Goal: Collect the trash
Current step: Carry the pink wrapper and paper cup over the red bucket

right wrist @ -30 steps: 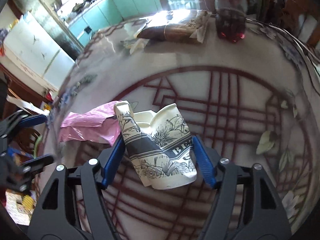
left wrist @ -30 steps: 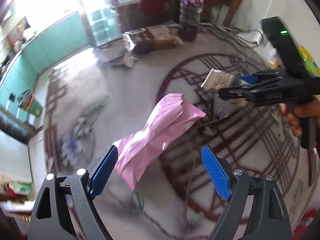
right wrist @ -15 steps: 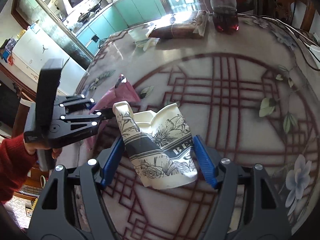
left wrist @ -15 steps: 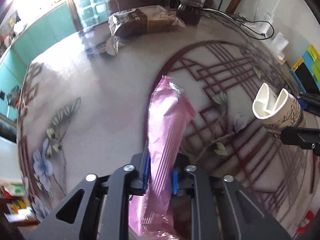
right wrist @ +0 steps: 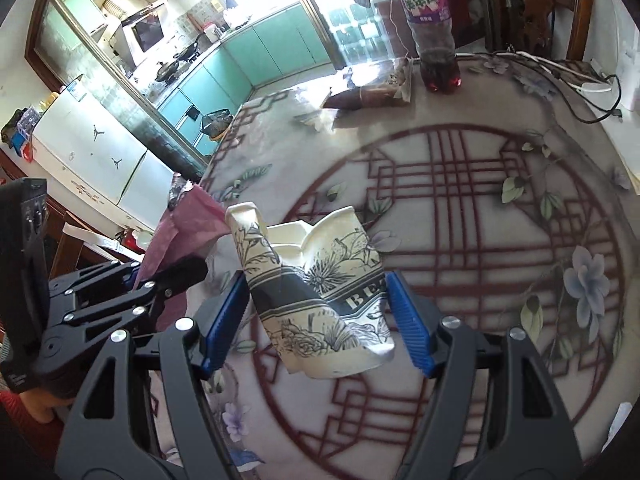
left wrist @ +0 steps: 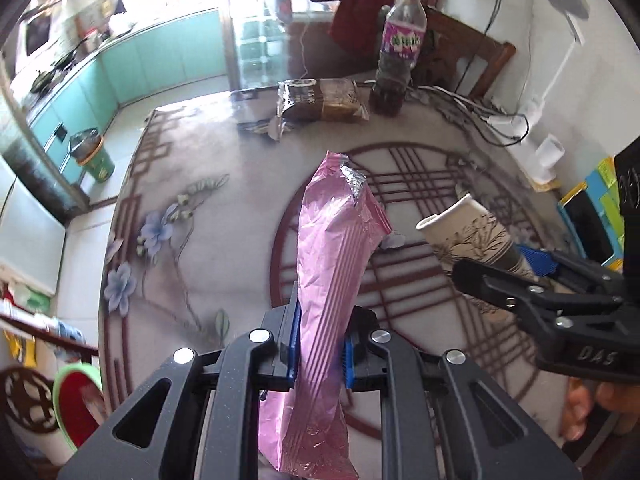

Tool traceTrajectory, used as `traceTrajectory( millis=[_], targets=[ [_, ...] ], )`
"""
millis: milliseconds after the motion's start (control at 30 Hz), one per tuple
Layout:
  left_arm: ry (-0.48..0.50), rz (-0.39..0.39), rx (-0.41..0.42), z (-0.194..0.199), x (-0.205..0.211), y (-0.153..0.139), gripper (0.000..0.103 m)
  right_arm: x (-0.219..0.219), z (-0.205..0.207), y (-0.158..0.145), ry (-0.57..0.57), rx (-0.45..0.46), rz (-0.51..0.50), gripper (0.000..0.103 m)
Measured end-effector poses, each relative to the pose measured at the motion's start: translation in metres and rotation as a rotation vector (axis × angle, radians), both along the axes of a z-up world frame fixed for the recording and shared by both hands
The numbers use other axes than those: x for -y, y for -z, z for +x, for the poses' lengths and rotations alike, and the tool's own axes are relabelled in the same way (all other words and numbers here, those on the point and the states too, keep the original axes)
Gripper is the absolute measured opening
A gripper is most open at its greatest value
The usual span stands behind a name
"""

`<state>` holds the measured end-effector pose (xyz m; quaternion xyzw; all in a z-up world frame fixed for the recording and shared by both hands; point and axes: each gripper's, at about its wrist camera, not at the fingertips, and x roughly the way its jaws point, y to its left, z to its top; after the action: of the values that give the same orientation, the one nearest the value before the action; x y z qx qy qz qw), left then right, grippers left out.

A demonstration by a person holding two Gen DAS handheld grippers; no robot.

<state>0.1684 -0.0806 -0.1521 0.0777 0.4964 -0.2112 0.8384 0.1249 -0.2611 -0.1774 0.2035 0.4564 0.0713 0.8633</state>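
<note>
A second earlier my left gripper stood wide open around the pink wrapper; now I had it clenched on the wrapper's middle, lifted above the table, its torn silver end pointing far. My right gripper still clasped the crushed paper cup between its blue pads, also off the surface, just right of the wrapper. At the far edge the brown snack bag and the bottle had stayed put.
</note>
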Motion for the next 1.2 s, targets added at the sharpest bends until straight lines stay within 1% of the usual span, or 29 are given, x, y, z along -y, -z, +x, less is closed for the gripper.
traceTrajectory(
  millis=[133,367,667,700,900,1067,1200],
  targets=[
    [-0.036,-0.026,0.022,-0.023,-0.019,-0.016,0.014,-0.013,-0.013,-0.014,-0.009,0.013,-0.032,0.069],
    [-0.065,-0.05,0.032,-0.045,-0.042,-0.026,0.015,-0.028,-0.037,-0.028,0.003,0.022,-0.072,0.069],
    [-0.082,-0.067,0.013,-0.07,-0.073,-0.024,0.015,-0.043,-0.061,-0.037,0.011,0.024,-0.099,0.069],
    [-0.088,-0.066,0.011,-0.072,-0.077,-0.023,0.017,-0.047,-0.062,-0.037,0.007,0.022,-0.102,0.069],
    [-0.141,-0.065,-0.001,-0.086,-0.118,-0.019,0.017,-0.07,-0.066,-0.036,-0.019,-0.003,-0.111,0.069],
    [-0.196,-0.093,-0.003,-0.09,-0.16,-0.017,0.017,-0.103,-0.069,-0.04,-0.044,-0.012,-0.137,0.069],
    [-0.195,-0.108,0.004,-0.091,-0.19,-0.016,0.017,-0.131,-0.073,-0.044,-0.043,-0.008,-0.169,0.069]
  ],
)
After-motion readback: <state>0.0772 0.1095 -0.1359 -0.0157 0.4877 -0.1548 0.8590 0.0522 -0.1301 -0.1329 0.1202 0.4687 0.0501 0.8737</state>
